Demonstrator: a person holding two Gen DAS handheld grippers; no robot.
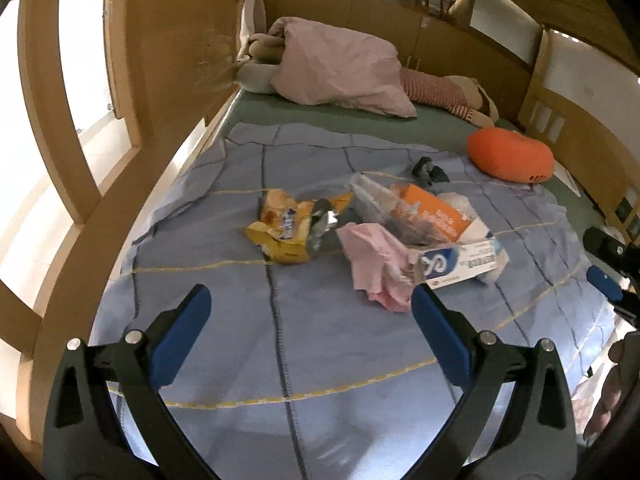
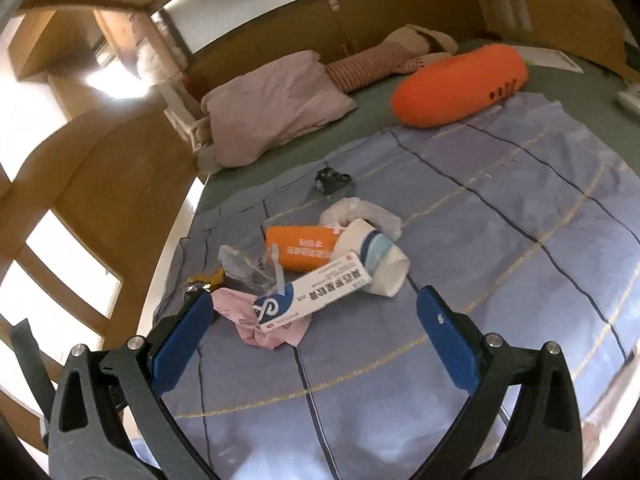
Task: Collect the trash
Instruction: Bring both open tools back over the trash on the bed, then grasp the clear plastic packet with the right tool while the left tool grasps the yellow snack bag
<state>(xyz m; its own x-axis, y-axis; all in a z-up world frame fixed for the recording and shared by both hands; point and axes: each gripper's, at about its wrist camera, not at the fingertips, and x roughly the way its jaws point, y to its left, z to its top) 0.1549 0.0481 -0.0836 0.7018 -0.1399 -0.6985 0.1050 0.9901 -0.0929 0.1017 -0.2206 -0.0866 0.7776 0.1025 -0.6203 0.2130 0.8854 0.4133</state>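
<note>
A heap of trash lies on the blue quilt point(image 1: 320, 340): a yellow snack bag point(image 1: 286, 228), crumpled pink paper point(image 1: 376, 264), a white-and-blue box point(image 1: 460, 264), an orange box point(image 1: 432, 210) and clear plastic point(image 1: 376, 196). My left gripper point(image 1: 310, 300) is open and empty, just short of the heap. In the right wrist view the white-and-blue box point(image 2: 316, 296), pink paper point(image 2: 260, 326), orange box point(image 2: 304, 246) and a white tube point(image 2: 380, 256) lie ahead of my right gripper point(image 2: 314, 306), which is open and empty. The right gripper also shows at the left view's right edge point(image 1: 612, 268).
A pink pillow point(image 1: 340, 66), a striped plush toy point(image 1: 436, 90) and an orange cushion point(image 1: 510, 154) lie at the head of the bed. A small dark object point(image 1: 428, 170) sits beyond the heap. Wooden bed rails point(image 1: 80, 160) run along the left side.
</note>
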